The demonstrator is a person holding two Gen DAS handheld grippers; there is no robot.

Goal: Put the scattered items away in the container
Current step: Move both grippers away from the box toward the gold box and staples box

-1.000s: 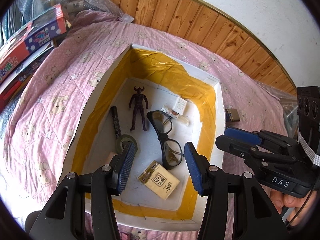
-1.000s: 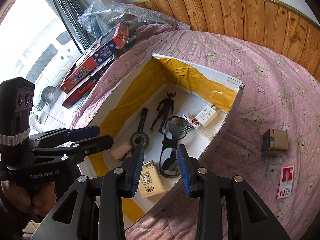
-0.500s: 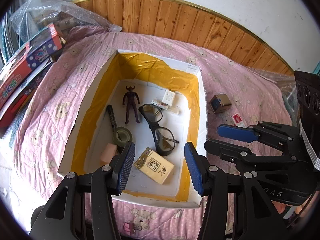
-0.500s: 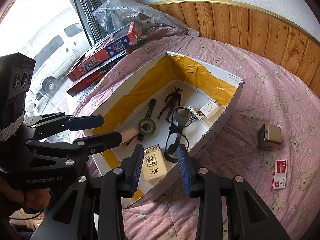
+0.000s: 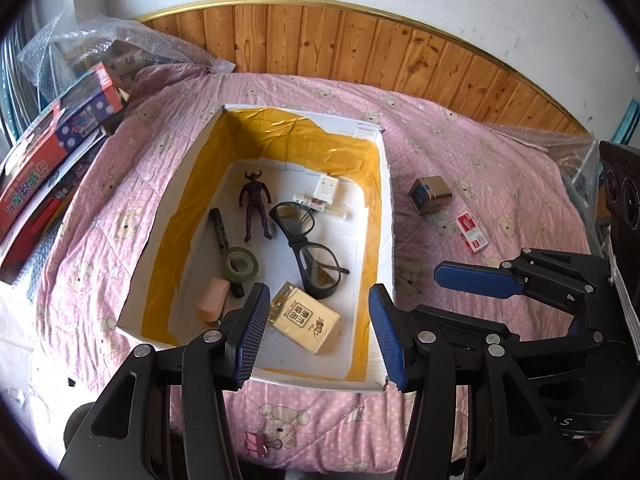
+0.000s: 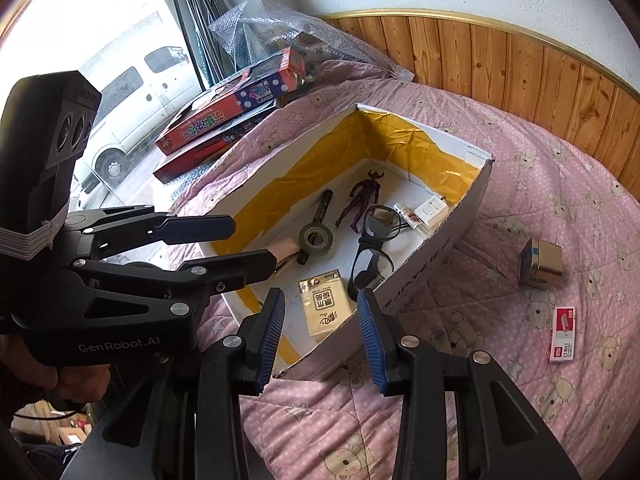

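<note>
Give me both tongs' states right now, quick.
Left tongs: open, holding nothing.
Right tongs: open, holding nothing.

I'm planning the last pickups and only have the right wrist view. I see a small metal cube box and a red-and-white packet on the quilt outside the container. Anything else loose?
Observer: Yes. The left wrist view shows a pink binder clip on the pink bear-print quilt, just in front of the near wall of the yellow-lined white cardboard box.
Operator: What's the peach thing behind the left gripper's finger?
Observer: A peach-coloured rectangular block, lying inside the box beside the green tape roll.
</note>
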